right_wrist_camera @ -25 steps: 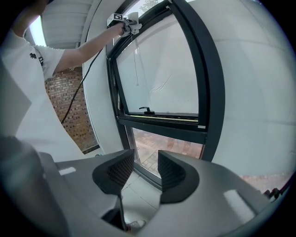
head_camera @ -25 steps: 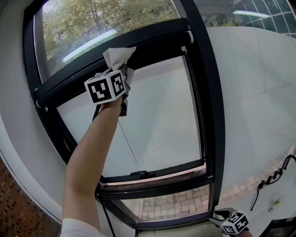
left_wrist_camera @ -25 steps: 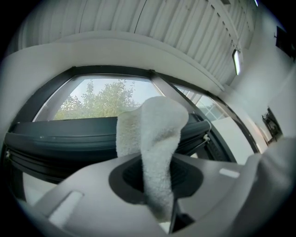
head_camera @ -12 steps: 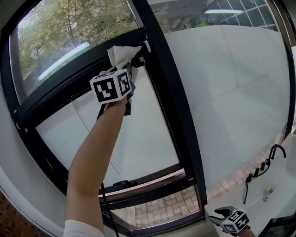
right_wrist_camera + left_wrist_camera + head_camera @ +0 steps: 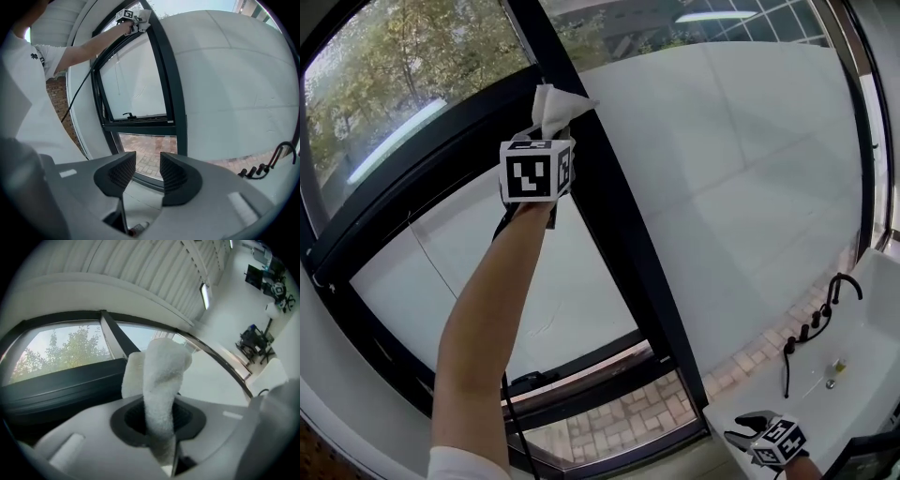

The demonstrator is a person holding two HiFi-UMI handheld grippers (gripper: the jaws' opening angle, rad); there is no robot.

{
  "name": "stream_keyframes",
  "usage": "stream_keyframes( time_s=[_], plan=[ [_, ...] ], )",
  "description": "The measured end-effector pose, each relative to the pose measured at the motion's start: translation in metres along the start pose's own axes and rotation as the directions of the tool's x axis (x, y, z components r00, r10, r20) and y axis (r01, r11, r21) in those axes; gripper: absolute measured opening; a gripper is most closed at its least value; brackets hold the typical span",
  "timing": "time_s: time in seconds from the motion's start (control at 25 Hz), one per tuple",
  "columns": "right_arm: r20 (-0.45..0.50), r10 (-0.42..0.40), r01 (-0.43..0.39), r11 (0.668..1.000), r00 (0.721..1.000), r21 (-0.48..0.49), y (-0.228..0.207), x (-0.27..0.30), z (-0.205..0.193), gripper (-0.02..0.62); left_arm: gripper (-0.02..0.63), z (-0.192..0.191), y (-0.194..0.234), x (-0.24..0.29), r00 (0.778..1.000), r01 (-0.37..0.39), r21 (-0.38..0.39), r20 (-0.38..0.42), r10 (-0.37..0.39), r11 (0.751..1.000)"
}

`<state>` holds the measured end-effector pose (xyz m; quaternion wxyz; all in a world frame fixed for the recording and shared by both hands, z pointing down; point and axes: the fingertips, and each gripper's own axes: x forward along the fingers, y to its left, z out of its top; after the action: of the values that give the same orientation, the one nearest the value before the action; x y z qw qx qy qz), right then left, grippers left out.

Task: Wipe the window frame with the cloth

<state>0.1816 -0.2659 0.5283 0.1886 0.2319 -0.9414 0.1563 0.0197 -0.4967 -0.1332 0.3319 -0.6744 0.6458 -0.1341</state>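
White ledge (image 5: pixel 872 356) with black fixture (image 5: pixel 814 321)

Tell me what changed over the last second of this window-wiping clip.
The left gripper, shut on the cloth, slid right along the horizontal frame bar and now has the cloth at the junction with the vertical bar. The head view also swung right. Nothing was picked up or let go. The right gripper stayed low, open and empty.
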Motion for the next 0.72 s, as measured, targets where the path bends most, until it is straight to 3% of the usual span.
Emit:
stream_keyframes(
  time_s=[0.36,0.72],
  plan=[
    [-0.011,0.03,-0.03,1.0,0.999,-0.009,0.006,0.004,-0.003,0.163,0.094,-0.043,-0.047,-0.003,0.99,0.101,0.147,-0.111,-0.085,0.984],
    [-0.038,0.07,-0.071,0.997,0.997,-0.03,0.021,0.014,-0.006,0.163,0.094,-0.122,-0.11,-0.022,0.969,0.197,0.145,-0.18,-0.17,0.97]
  ],
)
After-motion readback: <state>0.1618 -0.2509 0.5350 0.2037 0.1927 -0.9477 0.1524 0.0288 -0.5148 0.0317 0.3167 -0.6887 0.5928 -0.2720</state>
